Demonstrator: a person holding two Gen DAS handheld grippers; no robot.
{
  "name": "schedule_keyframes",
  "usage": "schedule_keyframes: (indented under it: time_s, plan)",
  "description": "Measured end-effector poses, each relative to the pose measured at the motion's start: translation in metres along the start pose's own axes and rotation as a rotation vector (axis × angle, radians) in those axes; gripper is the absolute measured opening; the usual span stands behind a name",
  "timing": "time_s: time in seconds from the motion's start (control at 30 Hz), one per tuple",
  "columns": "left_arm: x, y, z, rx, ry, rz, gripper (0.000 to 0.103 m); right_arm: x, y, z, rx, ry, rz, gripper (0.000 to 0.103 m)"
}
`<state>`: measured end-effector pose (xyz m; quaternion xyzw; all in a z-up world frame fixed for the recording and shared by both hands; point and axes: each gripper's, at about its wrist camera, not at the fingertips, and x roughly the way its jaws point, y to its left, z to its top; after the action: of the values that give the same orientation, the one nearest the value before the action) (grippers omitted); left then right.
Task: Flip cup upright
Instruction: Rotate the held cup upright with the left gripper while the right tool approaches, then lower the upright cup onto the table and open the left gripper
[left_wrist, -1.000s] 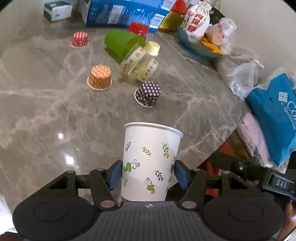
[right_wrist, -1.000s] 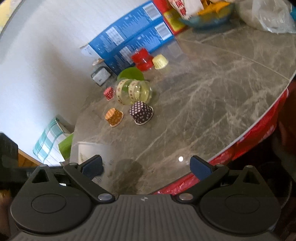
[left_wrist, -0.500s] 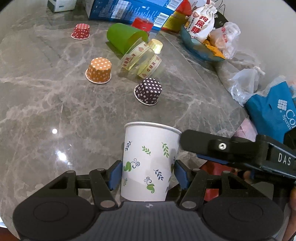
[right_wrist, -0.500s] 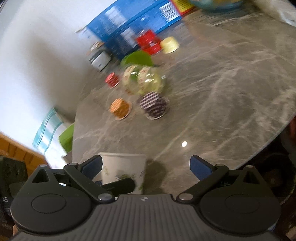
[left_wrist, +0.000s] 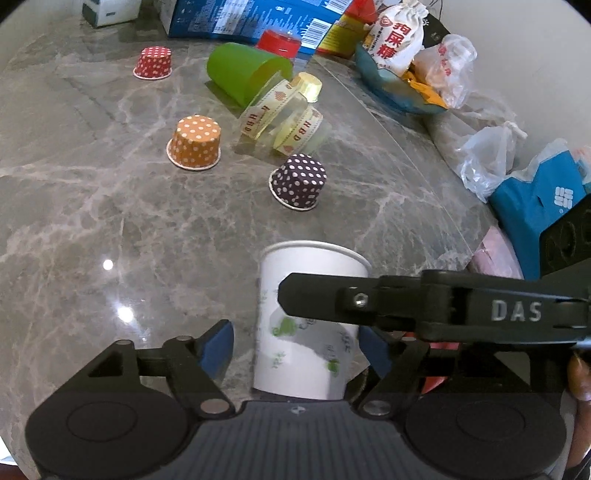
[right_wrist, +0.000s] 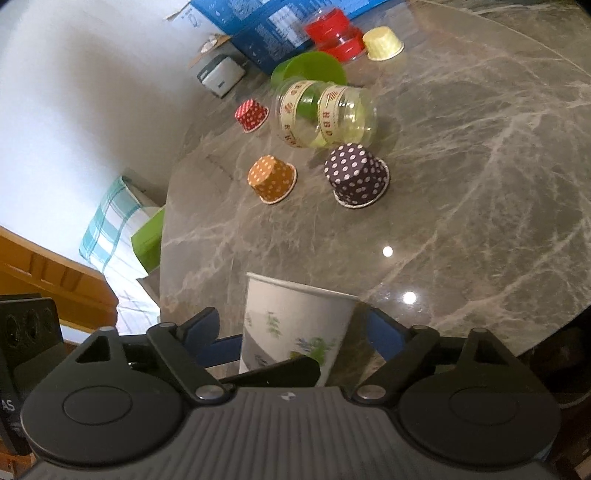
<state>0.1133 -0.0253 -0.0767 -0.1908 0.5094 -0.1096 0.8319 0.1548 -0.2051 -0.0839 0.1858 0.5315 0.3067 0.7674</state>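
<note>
A white paper cup with green leaf prints (left_wrist: 306, 354) stands upright, mouth up, near the table's front edge. My left gripper (left_wrist: 297, 347) is open, its blue pads a little apart from the cup's sides. My right gripper (right_wrist: 295, 332) is open around the same cup (right_wrist: 291, 332), pads on either side and not pressing it. One right finger (left_wrist: 369, 299) crosses in front of the cup in the left wrist view.
On the grey marble table (left_wrist: 92, 221) sit upside-down dotted cups: orange (left_wrist: 195, 142), purple (left_wrist: 300, 181), red (left_wrist: 153, 62). A green cup (left_wrist: 243, 74) and a clear ribboned jar (left_wrist: 284, 118) lie on their sides. Blue boxes (left_wrist: 240, 16), a snack bowl (left_wrist: 399, 96) and bags (left_wrist: 535, 199) crowd the back and right.
My left gripper has opened off the paper cup. My right gripper has swung in from the right and now brackets the cup.
</note>
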Motion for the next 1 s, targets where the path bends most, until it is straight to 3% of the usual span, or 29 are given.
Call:
schedule_keyframes:
  time_s: [0.27, 0.4, 0.47, 0.6, 0.7, 0.87, 1.0]
  plan:
    - [-0.021, 0.006, -0.019, 0.047, -0.008, 0.004, 0.078, 0.01, 0.005, 0.003, -0.018, 0.028, -0.025, 0.079]
    - [-0.046, 0.02, -0.034, 0.054, -0.055, -0.034, 0.078, 0.015, 0.013, 0.004, -0.047, 0.039, -0.055, 0.077]
    - [-0.058, 0.036, -0.043, 0.031, -0.08, -0.071, 0.078, 0.015, 0.016, 0.004, -0.068, 0.036, -0.075, 0.07]
    - [-0.075, 0.062, -0.057, -0.023, -0.132, -0.126, 0.078, 0.01, 0.025, -0.002, -0.129, -0.016, -0.108, 0.069]
    - [-0.093, 0.073, -0.065, -0.034, -0.216, -0.126, 0.078, -0.002, 0.034, -0.014, -0.187, -0.116, -0.121, 0.069]
    - [-0.123, 0.079, -0.075, -0.017, -0.375, -0.171, 0.078, -0.039, 0.058, -0.047, -0.357, -0.452, -0.14, 0.069]
    - [-0.129, 0.083, -0.084, -0.019, -0.448, -0.196, 0.079, -0.039, 0.06, -0.071, -0.434, -0.628, -0.149, 0.069]
